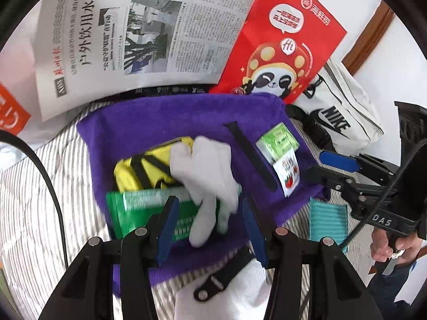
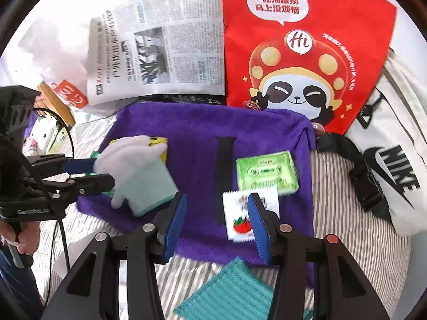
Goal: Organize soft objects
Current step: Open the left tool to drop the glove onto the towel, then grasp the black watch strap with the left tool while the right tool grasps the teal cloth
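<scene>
My left gripper (image 1: 210,226) is spread wide over the white glove (image 1: 205,184), which lies on the purple towel (image 2: 202,122). My right gripper (image 2: 217,229) is also spread, holding nothing.

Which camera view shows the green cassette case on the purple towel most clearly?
The right wrist view. There the green cassette case lies flat and unobstructed on the purple towel, with its printed reels readable. The left wrist view shows it smaller, off to the right and at a slant, so its face is harder to read.
</scene>
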`<state>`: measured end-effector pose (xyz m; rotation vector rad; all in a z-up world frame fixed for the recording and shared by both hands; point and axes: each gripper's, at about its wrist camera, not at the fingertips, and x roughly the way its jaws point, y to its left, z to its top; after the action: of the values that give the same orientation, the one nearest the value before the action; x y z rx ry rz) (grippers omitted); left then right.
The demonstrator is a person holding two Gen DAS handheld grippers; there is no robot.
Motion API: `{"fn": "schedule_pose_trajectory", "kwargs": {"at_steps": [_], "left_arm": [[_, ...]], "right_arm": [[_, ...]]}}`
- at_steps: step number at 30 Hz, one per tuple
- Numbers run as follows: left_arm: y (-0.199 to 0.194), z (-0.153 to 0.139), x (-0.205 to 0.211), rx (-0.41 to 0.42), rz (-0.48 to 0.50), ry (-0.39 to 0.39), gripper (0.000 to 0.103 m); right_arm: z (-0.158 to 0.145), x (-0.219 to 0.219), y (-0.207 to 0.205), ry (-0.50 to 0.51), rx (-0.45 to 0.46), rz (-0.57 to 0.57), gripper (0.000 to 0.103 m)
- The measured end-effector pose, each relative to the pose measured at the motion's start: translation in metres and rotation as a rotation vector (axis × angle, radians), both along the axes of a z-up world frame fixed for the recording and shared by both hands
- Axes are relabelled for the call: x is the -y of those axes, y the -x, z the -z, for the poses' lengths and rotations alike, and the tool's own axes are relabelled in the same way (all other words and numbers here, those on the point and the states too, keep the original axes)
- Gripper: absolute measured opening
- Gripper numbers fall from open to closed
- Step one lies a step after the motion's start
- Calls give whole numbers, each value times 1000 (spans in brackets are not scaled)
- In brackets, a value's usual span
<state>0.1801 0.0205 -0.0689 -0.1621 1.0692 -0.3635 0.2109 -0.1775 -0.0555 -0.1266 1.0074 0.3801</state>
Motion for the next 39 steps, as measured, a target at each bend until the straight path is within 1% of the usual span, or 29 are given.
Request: {"fn": "schedule_pose_trajectory", "kwargs": {"at_steps": [3, 7, 10, 13, 16, 20, 22, 24, 27, 30, 31, 35, 39], "left_arm": [[14, -1, -2, 1, 3, 4, 47], [40, -4, -1, 13, 15, -16, 47], [61, -5, -2, 27, 20, -28, 47], [78, -2, -5, 25, 20, -22, 47], [95, 6, -6, 33, 26, -22, 47], [111, 27, 0, 16, 47, -70, 47], [114, 33, 6, 30, 56, -99, 47], [113, 35, 15, 59, 62, -148, 47], [108, 37, 32, 108, 117, -214, 47], [99, 46, 42, 114, 152, -290, 47], [97, 49, 44, 109, 162, -305, 47], [93, 59, 43, 98, 179, -311, 47], [93, 61, 41, 111, 191, -294, 47]], "right_arm": [[-5, 3, 17, -7, 5, 5, 50], [-4, 7, 39, 9, 16, 29, 51], [-5, 16, 61, -24, 17, 37, 51], [-4, 24, 79, -40, 21, 57, 51], [-3, 31, 96, -69, 19, 75, 51], [-2, 37, 116, -97, 23, 88, 51], [0, 41, 125, -108, 20, 98, 52], [5, 43, 132, -118, 15, 97, 52], [11, 48, 137, -119, -4, 110, 52], [16, 55, 141, -117, -17, 127, 52], [18, 58, 143, -110, -19, 129, 52], [28, 69, 146, -91, -32, 156, 52], [39, 80, 142, -93, -55, 183, 53]]}}
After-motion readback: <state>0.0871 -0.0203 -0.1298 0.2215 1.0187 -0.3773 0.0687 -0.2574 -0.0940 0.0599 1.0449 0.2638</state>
